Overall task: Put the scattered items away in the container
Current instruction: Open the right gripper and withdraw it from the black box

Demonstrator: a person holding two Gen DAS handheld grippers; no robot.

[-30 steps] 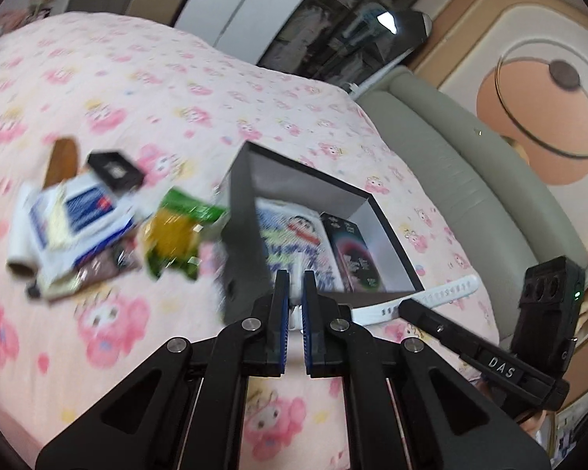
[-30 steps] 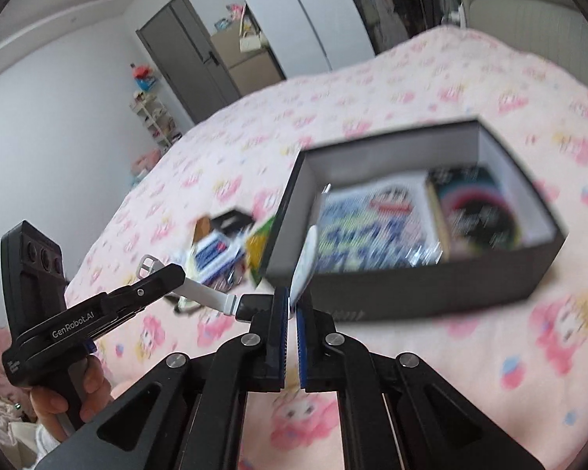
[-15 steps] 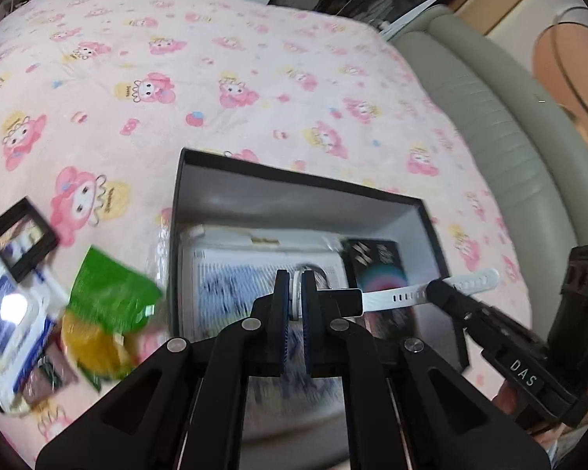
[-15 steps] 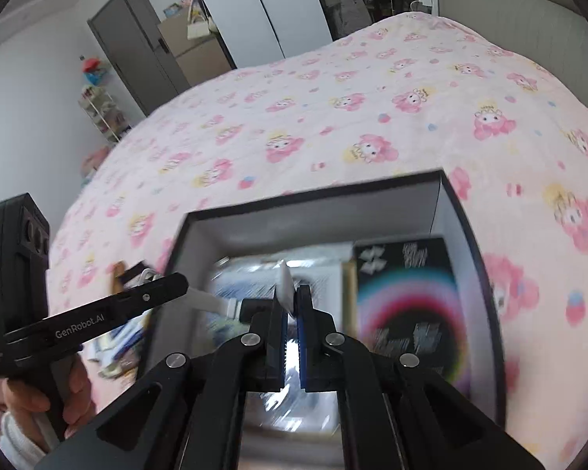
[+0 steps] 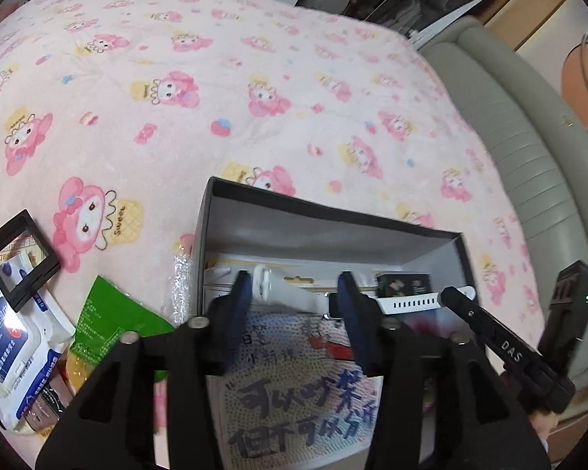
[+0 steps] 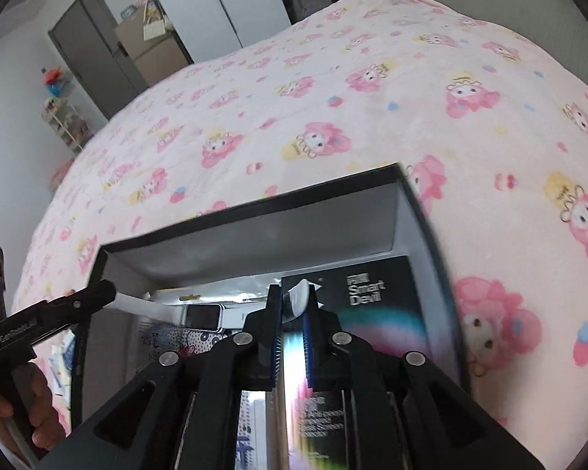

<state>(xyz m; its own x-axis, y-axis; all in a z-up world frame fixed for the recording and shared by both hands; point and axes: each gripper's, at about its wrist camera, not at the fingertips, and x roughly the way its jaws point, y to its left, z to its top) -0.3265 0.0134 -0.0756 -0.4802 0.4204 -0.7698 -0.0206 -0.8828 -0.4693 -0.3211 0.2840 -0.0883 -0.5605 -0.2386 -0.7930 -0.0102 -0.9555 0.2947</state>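
A white-strapped smartwatch (image 5: 290, 297) hangs over the open black box (image 5: 333, 211). My left gripper (image 5: 294, 301) is open, its jaws spread around one strap end. My right gripper (image 6: 292, 301) has its jaws slightly apart around the other strap end (image 6: 298, 293); the watch face (image 6: 202, 315) shows between both tools. The box (image 6: 254, 215) holds a printed snack bag (image 5: 294, 403) and a black "Smart Devil" box (image 6: 372, 305).
Left of the box on the pink cartoon bedspread (image 5: 215, 78) lie a green packet (image 5: 102, 325), a wet-wipes pack (image 5: 8, 344) and a small black frame (image 5: 19, 254). A grey padded headboard (image 5: 529, 149) runs along the right. A door and shelf stand far off.
Both grippers carried the watch from beside the box to over its inside. The left gripper's jaws have opened off the strap; the right's have parted slightly.
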